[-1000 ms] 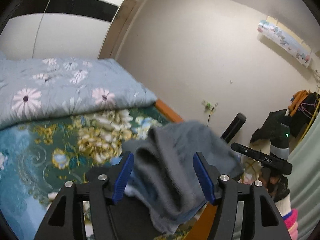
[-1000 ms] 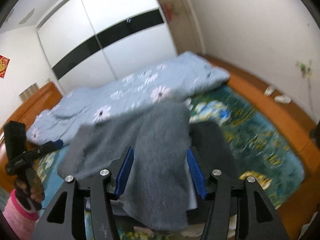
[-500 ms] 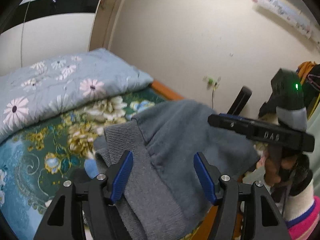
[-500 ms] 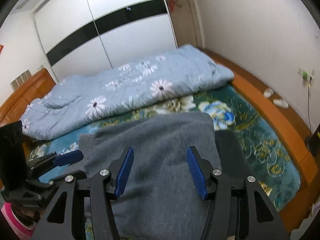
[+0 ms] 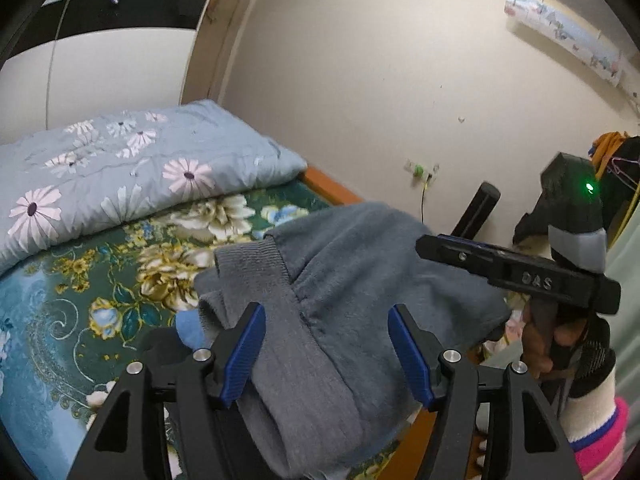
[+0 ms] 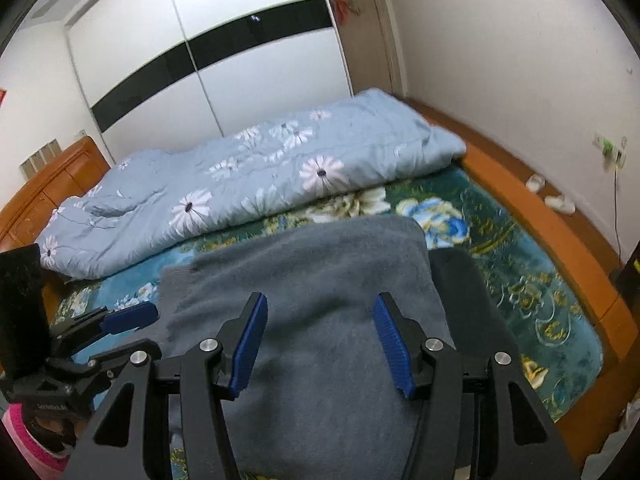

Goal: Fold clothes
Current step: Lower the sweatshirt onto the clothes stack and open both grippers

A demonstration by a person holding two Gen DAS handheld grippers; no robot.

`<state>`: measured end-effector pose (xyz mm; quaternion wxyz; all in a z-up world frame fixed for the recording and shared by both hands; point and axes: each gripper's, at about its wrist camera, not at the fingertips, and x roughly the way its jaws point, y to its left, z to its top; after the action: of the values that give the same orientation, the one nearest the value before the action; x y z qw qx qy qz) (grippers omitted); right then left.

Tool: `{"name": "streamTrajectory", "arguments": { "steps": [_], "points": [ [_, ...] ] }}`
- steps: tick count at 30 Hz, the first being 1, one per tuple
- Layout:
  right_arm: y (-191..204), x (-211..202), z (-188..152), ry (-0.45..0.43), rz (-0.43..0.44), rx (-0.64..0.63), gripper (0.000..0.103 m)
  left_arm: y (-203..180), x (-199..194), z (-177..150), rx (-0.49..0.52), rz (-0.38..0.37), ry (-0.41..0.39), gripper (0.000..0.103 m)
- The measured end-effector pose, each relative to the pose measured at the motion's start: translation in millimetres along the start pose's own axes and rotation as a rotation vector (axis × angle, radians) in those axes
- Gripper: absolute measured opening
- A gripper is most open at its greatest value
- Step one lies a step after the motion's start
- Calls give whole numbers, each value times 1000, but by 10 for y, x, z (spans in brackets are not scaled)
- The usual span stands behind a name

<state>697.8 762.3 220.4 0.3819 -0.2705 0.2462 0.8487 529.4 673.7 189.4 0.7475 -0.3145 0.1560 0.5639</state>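
Note:
A folded grey fleece garment (image 5: 344, 280) lies on the floral green bedspread (image 5: 80, 300) near the bed's front corner; its ribbed hem (image 5: 252, 260) faces left. It also shows in the right wrist view (image 6: 320, 300), flat and wide, on top of a darker garment (image 6: 468, 304). My left gripper (image 5: 326, 352) is open above the garment, holding nothing. My right gripper (image 6: 320, 344) is open above it, empty. Each gripper shows in the other's view: the right one (image 5: 516, 276) and the left one (image 6: 124, 320).
A light blue daisy quilt (image 6: 248, 176) lies folded along the far side of the bed. The wooden bed frame (image 6: 540, 216) runs along the wall side, with white slippers (image 6: 554, 196) beyond. A wardrobe (image 6: 224, 64) stands behind. Clothes hang at the right (image 5: 612, 168).
The grey garment was lowered from a bunched, lifted state and now lies spread flat on the bed. Both grippers have let go and stand open over it.

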Motion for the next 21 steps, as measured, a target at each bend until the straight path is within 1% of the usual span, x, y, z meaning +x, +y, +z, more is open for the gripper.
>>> {"name": "streamTrajectory", "arguments": {
  "steps": [3,5,8,11,13,17,21],
  "points": [
    [106,-150,-105,-20,-18,-28,57,-46,-109,-18,20,6,-25,69],
    [118,-210,-215,-30,-25,-22,57,-82,-172,-39,40,15,-41,69],
    [147,-266,-363,-43,-35,-26,57,-102,-125,-110,66,54,-17,71],
    [211,-199,-429,-16,-60,-46,57,-108,-59,-179,83,90,11,72],
    [250,-136,-457,11,-72,-53,57,-112,-40,-222,92,107,15,72],
    [297,-59,-497,45,-108,-67,57,-124,-87,-263,91,111,22,72],
    [329,-195,-504,16,-98,-50,57,-126,-235,-285,80,92,6,73]
  ]
}}
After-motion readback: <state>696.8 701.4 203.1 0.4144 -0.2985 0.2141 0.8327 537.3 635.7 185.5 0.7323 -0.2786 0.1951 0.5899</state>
